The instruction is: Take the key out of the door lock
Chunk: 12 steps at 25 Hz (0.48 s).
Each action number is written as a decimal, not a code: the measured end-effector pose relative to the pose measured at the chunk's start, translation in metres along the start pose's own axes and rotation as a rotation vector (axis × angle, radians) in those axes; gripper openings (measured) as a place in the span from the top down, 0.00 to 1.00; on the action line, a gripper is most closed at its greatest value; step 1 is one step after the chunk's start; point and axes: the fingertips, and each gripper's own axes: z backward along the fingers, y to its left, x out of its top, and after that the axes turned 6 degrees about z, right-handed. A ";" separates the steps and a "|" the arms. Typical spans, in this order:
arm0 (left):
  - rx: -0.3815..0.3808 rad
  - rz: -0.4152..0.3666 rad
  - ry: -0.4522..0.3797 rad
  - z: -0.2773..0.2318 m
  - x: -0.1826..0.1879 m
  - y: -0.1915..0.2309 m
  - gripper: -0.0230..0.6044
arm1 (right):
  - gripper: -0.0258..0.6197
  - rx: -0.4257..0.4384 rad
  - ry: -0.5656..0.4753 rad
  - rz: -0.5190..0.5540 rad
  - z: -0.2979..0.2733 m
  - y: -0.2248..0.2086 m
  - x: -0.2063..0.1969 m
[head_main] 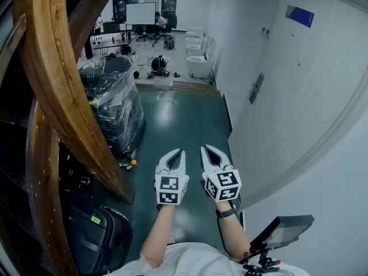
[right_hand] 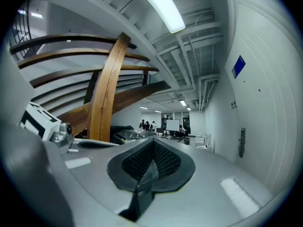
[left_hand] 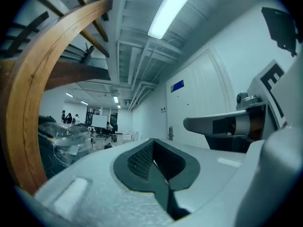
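A white door (head_main: 299,85) stands in the right wall, with a dark handle and lock plate (head_main: 256,88) on it; the same plate shows small in the left gripper view (left_hand: 170,134) and the right gripper view (right_hand: 242,142). No key can be made out at this distance. Both grippers are held side by side over the green floor, well short of the door. My left gripper (head_main: 177,152) is shut and holds nothing, as its own view (left_hand: 153,143) confirms. My right gripper (head_main: 207,149) is shut and empty too (right_hand: 154,144).
A large curved wooden structure (head_main: 63,96) fills the left side. Beside it stand a plastic-wrapped load (head_main: 112,105) and a black case (head_main: 95,234). Toilets (head_main: 198,62) and a whiteboard (head_main: 141,13) stand at the far end. A small screen (head_main: 282,230) hangs at lower right.
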 end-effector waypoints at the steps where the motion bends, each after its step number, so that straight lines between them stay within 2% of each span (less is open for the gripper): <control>1: -0.012 0.044 0.009 -0.010 -0.004 0.018 0.97 | 0.96 0.002 0.024 0.028 -0.017 0.001 -0.007; 3: -0.032 0.120 0.028 -0.031 -0.014 0.045 0.96 | 0.96 0.011 0.079 0.057 -0.047 0.001 -0.026; 4: -0.029 0.130 0.040 -0.041 -0.018 0.055 0.96 | 0.96 0.012 0.102 0.050 -0.060 -0.002 -0.034; 7: -0.001 0.099 0.060 -0.072 -0.025 0.072 0.96 | 0.96 0.008 0.115 0.010 -0.095 -0.022 -0.045; 12: -0.043 -0.005 0.024 -0.162 -0.023 0.083 0.97 | 0.96 0.049 0.032 -0.089 -0.168 -0.067 -0.051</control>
